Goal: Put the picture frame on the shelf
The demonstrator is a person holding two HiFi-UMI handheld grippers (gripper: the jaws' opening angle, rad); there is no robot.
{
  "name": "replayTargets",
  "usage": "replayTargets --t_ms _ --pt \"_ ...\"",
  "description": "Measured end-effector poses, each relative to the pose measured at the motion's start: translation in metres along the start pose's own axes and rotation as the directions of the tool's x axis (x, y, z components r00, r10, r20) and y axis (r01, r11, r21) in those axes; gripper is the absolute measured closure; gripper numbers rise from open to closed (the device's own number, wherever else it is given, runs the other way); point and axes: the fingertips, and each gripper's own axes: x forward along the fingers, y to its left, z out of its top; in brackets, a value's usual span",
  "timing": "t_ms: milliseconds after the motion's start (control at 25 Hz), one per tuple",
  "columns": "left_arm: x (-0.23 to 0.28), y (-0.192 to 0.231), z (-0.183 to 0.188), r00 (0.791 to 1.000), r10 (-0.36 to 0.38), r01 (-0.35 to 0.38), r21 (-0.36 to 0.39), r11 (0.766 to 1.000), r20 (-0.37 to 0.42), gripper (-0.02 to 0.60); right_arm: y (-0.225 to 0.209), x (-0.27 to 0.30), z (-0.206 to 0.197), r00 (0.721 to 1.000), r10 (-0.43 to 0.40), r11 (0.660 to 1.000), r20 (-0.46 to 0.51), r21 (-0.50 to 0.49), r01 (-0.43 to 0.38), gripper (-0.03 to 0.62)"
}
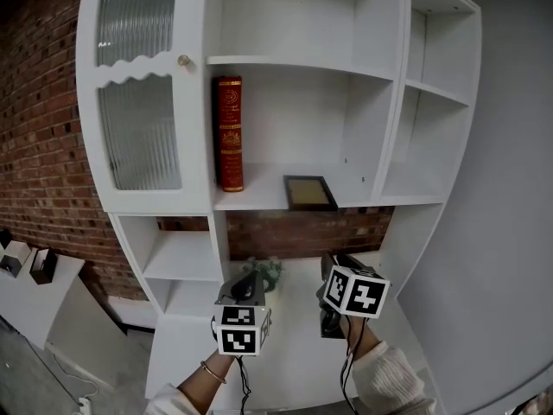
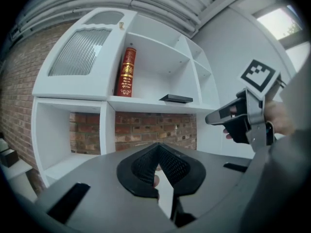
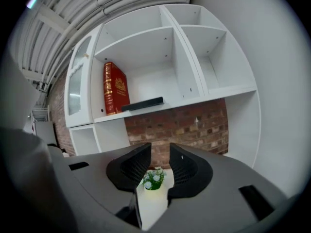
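The dark picture frame lies flat on the middle shelf of the white shelf unit, to the right of an upright red book. Neither gripper touches it. Both are held low in front of the unit, well below that shelf. My left gripper has its jaw tips together with nothing gripped. My right gripper stands open and empty. The left gripper view shows the frame and, at the right, the right gripper. The frame shows edge-on in the right gripper view.
A small potted plant with pale flowers stands on the lower white surface, just ahead of the grippers, and shows through the right jaws. A ribbed glass door closes the unit's left side. Brick wall lies behind.
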Motion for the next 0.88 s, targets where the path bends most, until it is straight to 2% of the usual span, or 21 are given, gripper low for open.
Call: replayTargets --t_ms 160,320,480,600,720,880 --pt "-0.014 -0.008 -0.020 0.999 0.022 -0.023 -0.056 0.998 -0.026 0.583 0.002 -0.006 -0.035 0.999 0.004 0.999 -0.039 0.032 -0.003 0.491" --pt "-0.030 -0.019 -0.059 0.995 0.033 -0.043 -0.111 0.993 -0.090 0.583 0.005 -0.018 -0.083 0.995 0.015 0.999 -0.102 0.050 -0.010 0.491" --pt "-0.045 -0.019 -0.105 0.983 0.067 -0.094 -0.154 0.984 -0.172 0.583 0.003 -0.030 -0.141 0.983 0.029 0.995 -0.180 0.103 -0.010 0.496" --pt "-0.060 -0.019 -0.132 0.972 0.075 -0.117 -0.184 0.976 -0.221 0.583 -0.001 -0.043 -0.180 0.972 0.026 0.989 -0.235 0.150 0.010 0.535" --pt "-0.073 -0.021 -0.142 0.971 0.064 -0.111 -0.199 0.974 -0.230 0.583 0.003 -0.055 -0.199 0.967 0.031 0.987 -0.252 0.160 0.010 0.554" --pt "-0.086 -0.022 -0.140 0.977 0.030 -0.080 -0.230 0.970 -0.212 0.583 0.017 -0.073 -0.205 0.971 0.022 0.991 -0.236 0.131 0.009 0.559"
